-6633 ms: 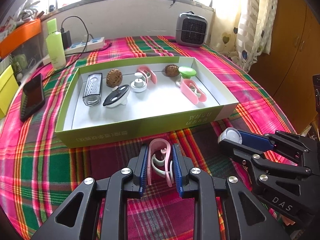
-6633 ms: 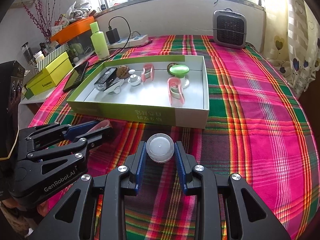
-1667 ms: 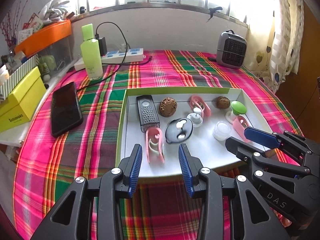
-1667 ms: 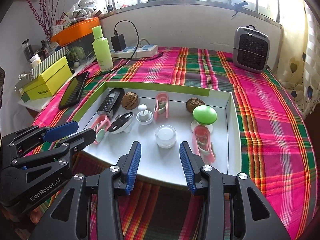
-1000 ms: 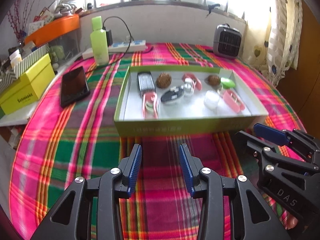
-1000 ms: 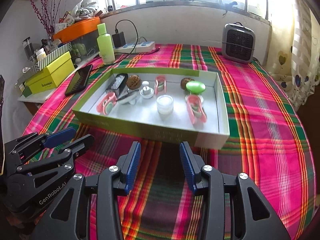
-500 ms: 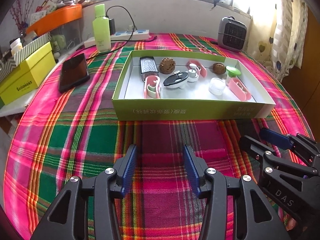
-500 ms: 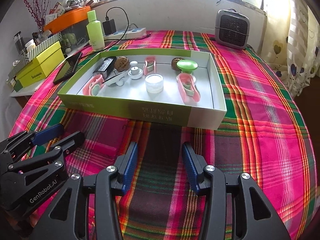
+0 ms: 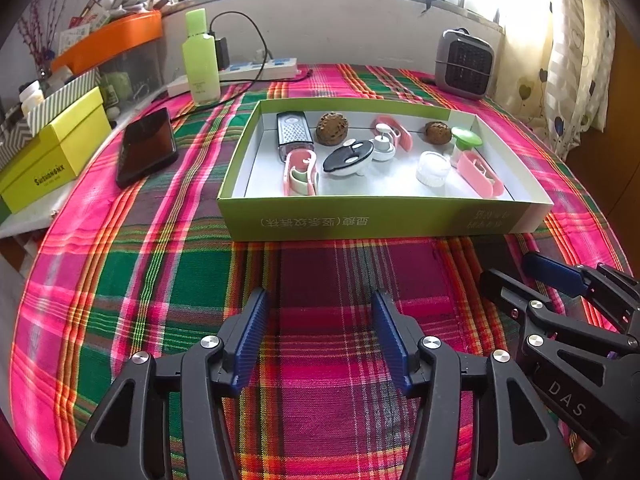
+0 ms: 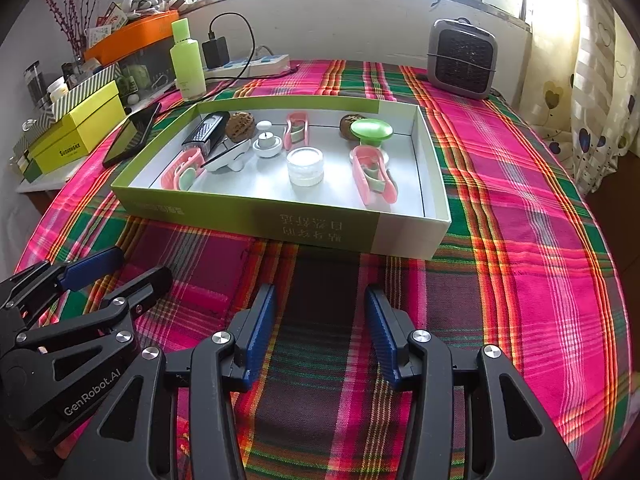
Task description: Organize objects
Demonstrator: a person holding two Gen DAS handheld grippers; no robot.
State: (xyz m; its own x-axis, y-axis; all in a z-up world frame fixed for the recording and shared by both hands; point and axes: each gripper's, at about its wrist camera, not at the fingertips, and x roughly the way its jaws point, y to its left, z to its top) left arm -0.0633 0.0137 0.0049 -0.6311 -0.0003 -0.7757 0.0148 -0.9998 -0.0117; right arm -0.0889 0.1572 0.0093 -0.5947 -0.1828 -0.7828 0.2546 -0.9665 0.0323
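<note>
A shallow green box (image 9: 384,216) sits on the plaid tablecloth. It holds a pink clip (image 9: 301,172), a clear round jar (image 9: 432,168), a metal grater (image 9: 294,134), a walnut (image 9: 331,128) and several other small items. My left gripper (image 9: 319,308) hovers over bare cloth in front of the box, its jaws opening with nothing between them. My right gripper (image 10: 319,300) stands open and empty beside it, also short of the box (image 10: 320,226). The right wrist view shows the jar (image 10: 305,166) and the pink clip (image 10: 184,174) inside.
A black phone (image 9: 146,146), a yellow carton (image 9: 52,160), a green bottle (image 9: 200,60) and a power strip (image 9: 256,70) lie to the left and behind. A small grey heater (image 9: 464,64) stands at the back right. A curtain (image 9: 580,52) hangs on the right.
The pink clip and the jar, held earlier, now lie in the box. Both grippers have drawn back to the near side of the box, and the left jaws have widened.
</note>
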